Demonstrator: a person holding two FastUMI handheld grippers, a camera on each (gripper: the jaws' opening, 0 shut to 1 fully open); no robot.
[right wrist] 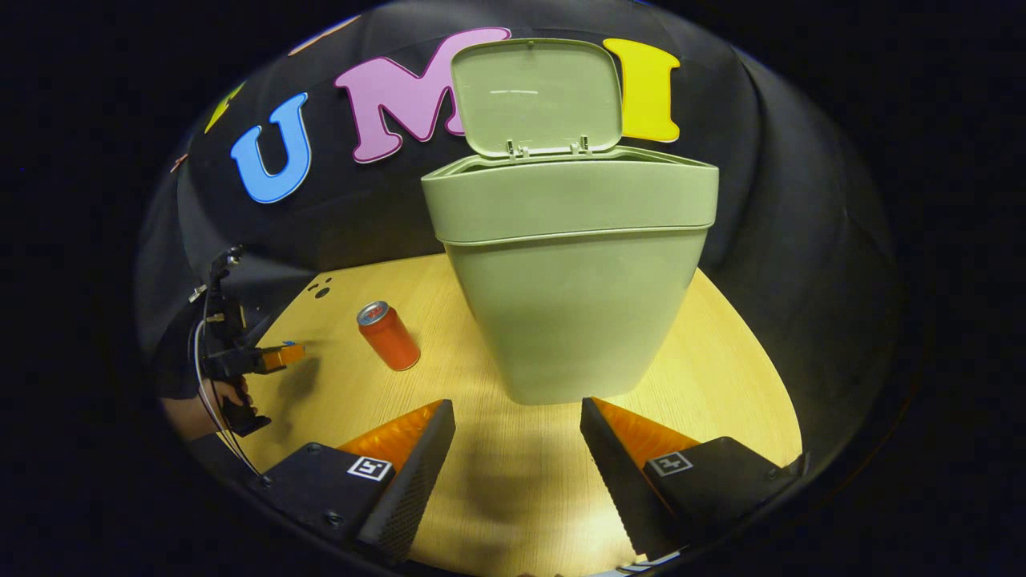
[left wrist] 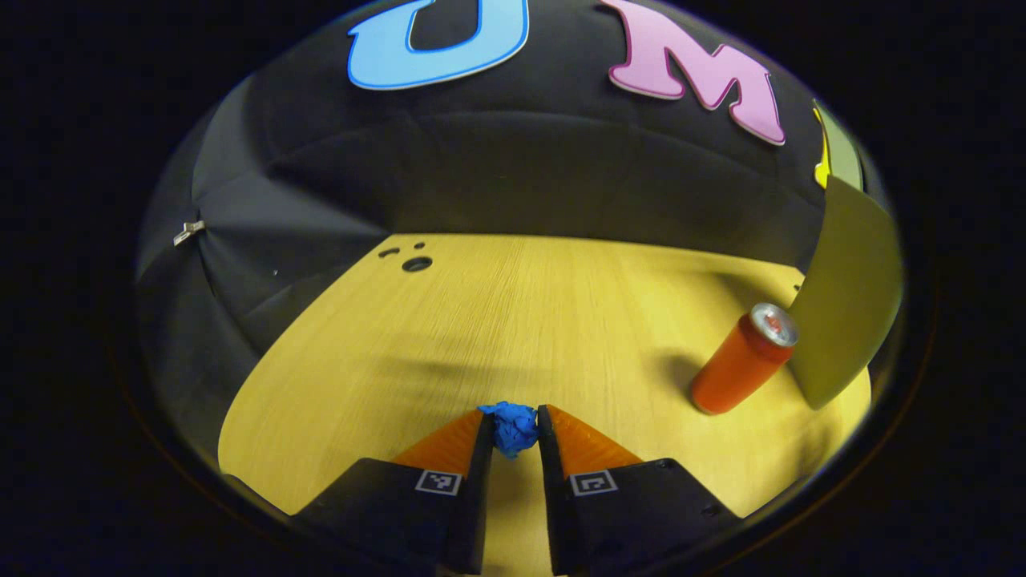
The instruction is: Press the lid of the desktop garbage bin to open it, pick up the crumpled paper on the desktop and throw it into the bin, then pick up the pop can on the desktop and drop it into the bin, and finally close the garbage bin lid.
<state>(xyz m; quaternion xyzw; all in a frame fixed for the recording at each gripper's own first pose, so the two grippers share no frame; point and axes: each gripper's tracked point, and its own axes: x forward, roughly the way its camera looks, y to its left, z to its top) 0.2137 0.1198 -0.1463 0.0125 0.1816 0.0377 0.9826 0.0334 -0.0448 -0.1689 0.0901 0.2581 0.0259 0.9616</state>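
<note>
Between my L gripper (left wrist: 514, 429) tips: paper (left wrist: 513, 427) clamped. Bin (right wrist: 573, 272), lid (right wrist: 535, 94) up, lies off its right; R gripper (right wrist: 517, 437) spread, empty.

Wooden tabletop (left wrist: 497, 320) (pale grain) against black cloth wall (left wrist: 513, 176)

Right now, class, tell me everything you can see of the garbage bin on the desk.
The garbage bin is pale green, smooth, plastic-looking, tapering toward its base, with a wider collar band round the top. Its rounded lid stands swung up and open on two small hinges at the back rim. It stands upright on the wooden desk, right of the orange pop can, apart from it. The right gripper faces it, jaws apart, not touching it.
</note>
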